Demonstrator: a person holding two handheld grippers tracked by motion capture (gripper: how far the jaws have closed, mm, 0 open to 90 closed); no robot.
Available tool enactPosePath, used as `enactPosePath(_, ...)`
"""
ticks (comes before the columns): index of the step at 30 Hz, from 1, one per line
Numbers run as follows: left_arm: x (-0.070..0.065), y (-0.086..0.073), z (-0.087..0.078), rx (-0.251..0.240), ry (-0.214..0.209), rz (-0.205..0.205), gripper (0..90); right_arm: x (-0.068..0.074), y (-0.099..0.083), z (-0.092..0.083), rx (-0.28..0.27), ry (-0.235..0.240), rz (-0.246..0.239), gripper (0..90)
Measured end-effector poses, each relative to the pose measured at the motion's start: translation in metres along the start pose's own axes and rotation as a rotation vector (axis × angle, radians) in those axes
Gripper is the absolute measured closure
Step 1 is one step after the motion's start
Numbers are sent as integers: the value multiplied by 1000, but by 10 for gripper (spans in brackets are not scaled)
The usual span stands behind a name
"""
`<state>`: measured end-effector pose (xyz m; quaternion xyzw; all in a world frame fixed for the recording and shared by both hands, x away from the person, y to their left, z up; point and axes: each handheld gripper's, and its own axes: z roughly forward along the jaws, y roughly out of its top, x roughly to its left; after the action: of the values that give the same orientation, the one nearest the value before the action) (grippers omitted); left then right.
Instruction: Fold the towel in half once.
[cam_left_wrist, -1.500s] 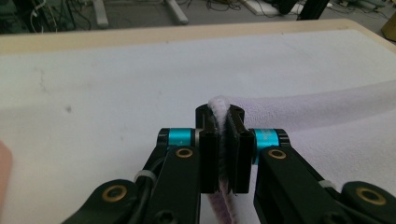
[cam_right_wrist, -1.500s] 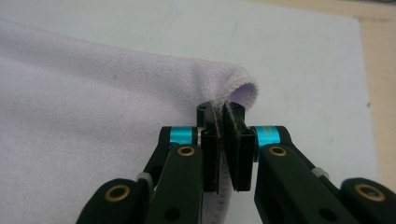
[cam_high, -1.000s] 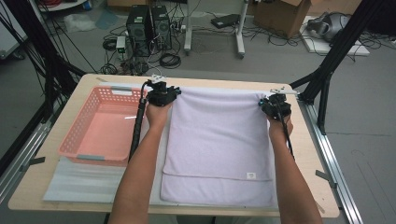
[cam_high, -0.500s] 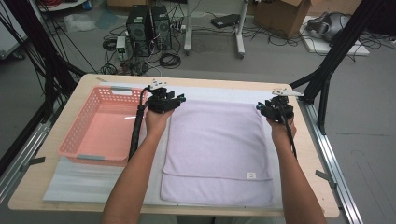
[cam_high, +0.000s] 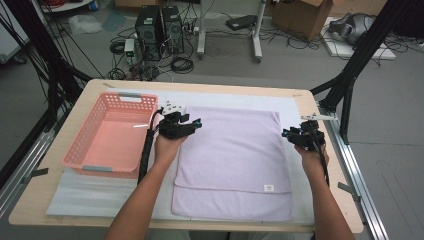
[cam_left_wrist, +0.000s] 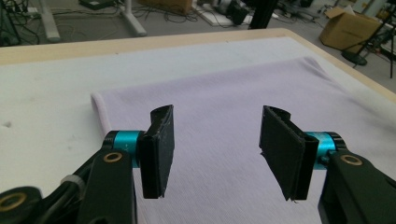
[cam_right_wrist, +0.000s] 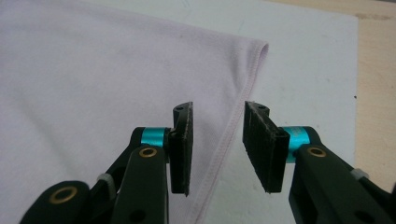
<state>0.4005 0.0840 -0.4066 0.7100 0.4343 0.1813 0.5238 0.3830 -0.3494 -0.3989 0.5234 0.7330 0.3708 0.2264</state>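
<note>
Both grippers drawn back, jaws opening, lilac towel (cam_high: 232, 155) folded, seemingly flat

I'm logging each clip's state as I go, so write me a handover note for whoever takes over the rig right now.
Left gripper: open, nothing between the jaws, which have just been opening; it sits over the towel's far left part.
Right gripper: open, holding nothing, jaws either side of the towel's right hem without pressing on it.
Towel: flat on the white mat, folded once, with the lower layer showing along the near edge. Pink basket at the left holds nothing.
Done: one fold, by the look of it, and both far corners let go.
Left: probably more folds, then perhaps into the basket.
</note>
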Motion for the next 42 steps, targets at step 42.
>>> enactPosePath(42,-37,-108,-123,139,-76,-12,592,68,-121,-101,-13,66,-78,606)
